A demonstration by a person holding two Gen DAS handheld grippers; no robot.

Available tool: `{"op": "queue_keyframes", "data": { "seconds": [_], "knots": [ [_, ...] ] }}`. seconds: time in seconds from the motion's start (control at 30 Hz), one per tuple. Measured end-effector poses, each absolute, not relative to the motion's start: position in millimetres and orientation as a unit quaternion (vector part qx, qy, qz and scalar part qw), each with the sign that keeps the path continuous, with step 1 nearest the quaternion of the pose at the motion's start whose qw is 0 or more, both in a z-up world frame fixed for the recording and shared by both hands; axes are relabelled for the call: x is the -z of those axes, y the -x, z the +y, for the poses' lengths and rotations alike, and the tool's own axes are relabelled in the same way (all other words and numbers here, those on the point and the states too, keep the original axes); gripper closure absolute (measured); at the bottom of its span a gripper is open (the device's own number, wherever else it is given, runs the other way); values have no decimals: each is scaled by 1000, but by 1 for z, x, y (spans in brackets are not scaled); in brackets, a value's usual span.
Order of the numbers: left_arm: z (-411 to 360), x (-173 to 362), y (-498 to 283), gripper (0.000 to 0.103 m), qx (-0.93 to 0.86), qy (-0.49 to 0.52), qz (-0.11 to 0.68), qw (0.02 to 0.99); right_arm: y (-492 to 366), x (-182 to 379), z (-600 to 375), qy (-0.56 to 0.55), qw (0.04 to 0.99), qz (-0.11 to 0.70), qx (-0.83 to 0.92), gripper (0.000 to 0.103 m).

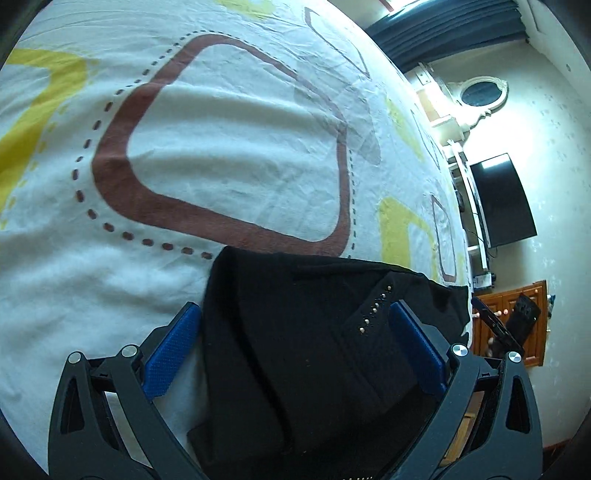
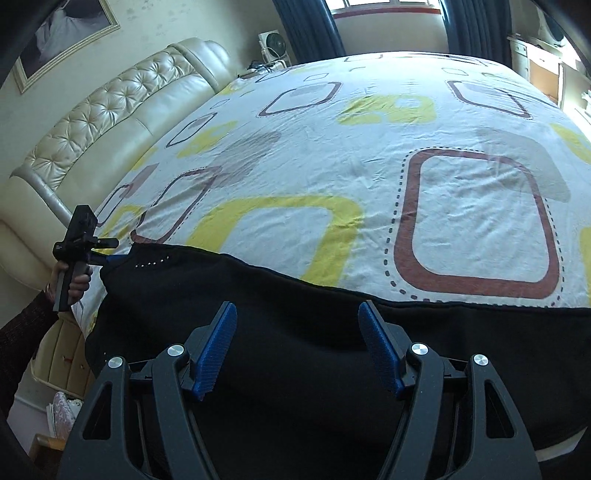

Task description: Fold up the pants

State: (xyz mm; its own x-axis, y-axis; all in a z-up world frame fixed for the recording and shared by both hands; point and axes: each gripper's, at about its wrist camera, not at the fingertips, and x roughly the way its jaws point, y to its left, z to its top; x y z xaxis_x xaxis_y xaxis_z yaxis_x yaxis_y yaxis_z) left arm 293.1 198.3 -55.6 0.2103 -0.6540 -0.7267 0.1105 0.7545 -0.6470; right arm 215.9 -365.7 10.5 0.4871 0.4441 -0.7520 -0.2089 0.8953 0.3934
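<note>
The left gripper is angled downward over the near edge of the bed, its blue pads spread wide with the black pants lying between them; neither pad is seen to press on the cloth, though the right-hand pad sits just beside a fold bearing a row of small metal studs. From the right wrist view the same tool is seen at the far left, gripped by a hand with a dark sleeve behind it, at the corner of the garment by the headboard.

The right gripper is likewise tilted down over the pants, its jaws parted and empty, the blue pads held above the dark fabric without pinching it. In the left wrist view its dark fingers are glimpsed beyond the right end of the cloth.

The pants are laid as a long black band along the near edge of the mattress, across a white bedsheet printed with yellow, brown and grey rounded squares. A tufted cream headboard is seen at the left, a small fan and dark curtains beyond the bed. A wall-mounted screen, an oval mirror and a wooden cabinet are visible past the bed's far side. Nothing is seen lying on top of the garment
</note>
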Motion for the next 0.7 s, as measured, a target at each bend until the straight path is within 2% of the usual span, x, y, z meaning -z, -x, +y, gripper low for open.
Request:
{"op": "queue_keyframes", "data": {
  "seconds": [0.07, 0.1, 0.17, 0.23, 0.43, 0.53, 0.57, 0.6, 0.67, 0.7],
  "knots": [
    [189, 54, -295, 2, 265, 216, 572, 745, -230, -3, -361, -133, 837, 486, -213, 35],
    [185, 56, -296, 6, 268, 206, 574, 746, -237, 0, -358, -124, 834, 493, -213, 34],
    [182, 58, -298, 29, 263, 183, 579, 750, -251, 7, -348, -99, 826, 512, -216, 31],
    [186, 62, -300, 66, 248, 173, 583, 754, -261, 14, -345, -76, 815, 531, -220, 31],
    [189, 59, -300, 92, 253, 166, 571, 763, -288, 33, -330, -22, 785, 571, -239, 31],
    [182, 56, -300, 93, 256, 140, 567, 770, -294, 44, -321, 16, 766, 596, -243, 33],
    [181, 57, -300, 94, 254, 134, 569, 770, -295, 49, -319, 27, 760, 603, -242, 39],
    [180, 58, -301, 94, 251, 134, 570, 770, -295, 53, -317, 36, 754, 612, -237, 58],
    [180, 58, -302, 94, 248, 135, 570, 772, -291, 54, -311, 45, 750, 614, -241, 74],
    [179, 57, -302, 94, 247, 132, 567, 774, -287, 51, -306, 45, 746, 612, -258, 96]
  ]
}}
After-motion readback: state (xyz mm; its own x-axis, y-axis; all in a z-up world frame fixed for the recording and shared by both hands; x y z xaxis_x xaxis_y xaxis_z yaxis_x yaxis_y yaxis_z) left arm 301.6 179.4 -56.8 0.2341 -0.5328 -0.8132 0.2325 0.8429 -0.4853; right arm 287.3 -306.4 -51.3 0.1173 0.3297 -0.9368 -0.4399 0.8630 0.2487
